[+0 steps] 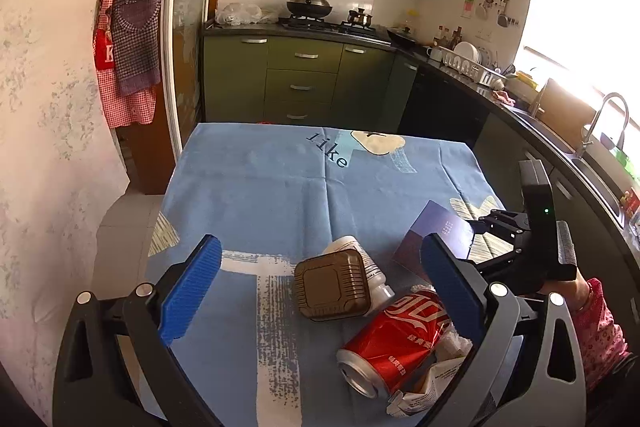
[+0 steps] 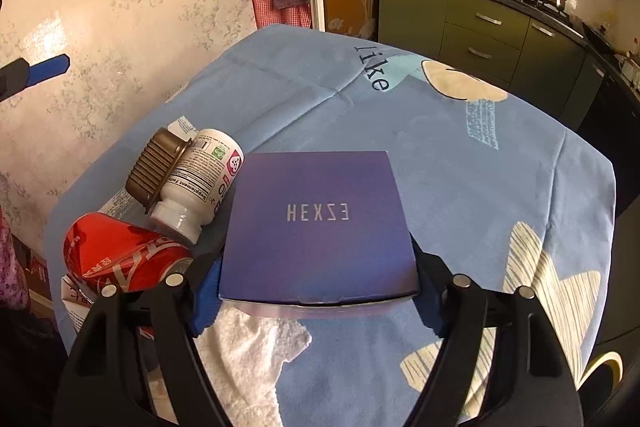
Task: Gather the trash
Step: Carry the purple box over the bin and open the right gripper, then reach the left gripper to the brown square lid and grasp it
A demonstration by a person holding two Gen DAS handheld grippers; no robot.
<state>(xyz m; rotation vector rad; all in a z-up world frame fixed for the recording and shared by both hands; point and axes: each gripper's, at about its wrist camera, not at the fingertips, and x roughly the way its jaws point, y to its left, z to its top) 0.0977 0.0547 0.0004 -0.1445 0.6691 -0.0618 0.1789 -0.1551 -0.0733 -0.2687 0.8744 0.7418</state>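
A purple HEXZE box (image 2: pixel 320 223) sits between my right gripper's (image 2: pixel 316 297) blue pads, which press its two sides; it also shows in the left wrist view (image 1: pixel 434 237). A red cola can (image 1: pixel 394 339) lies on its side beside crumpled paper (image 1: pixel 424 383). A white supplement bottle (image 1: pixel 368 267) lies under a brown ribbed lid (image 1: pixel 330 285). My left gripper (image 1: pixel 320 291) is open above the lid and can, holding nothing.
The table carries a blue patterned cloth (image 1: pixel 280 187). A white towel (image 2: pixel 248 355) lies at the near edge. Green kitchen cabinets (image 1: pixel 300 79) stand behind, a counter with a sink (image 1: pixel 592 163) runs along the right, a wall (image 1: pixel 48 107) on the left.
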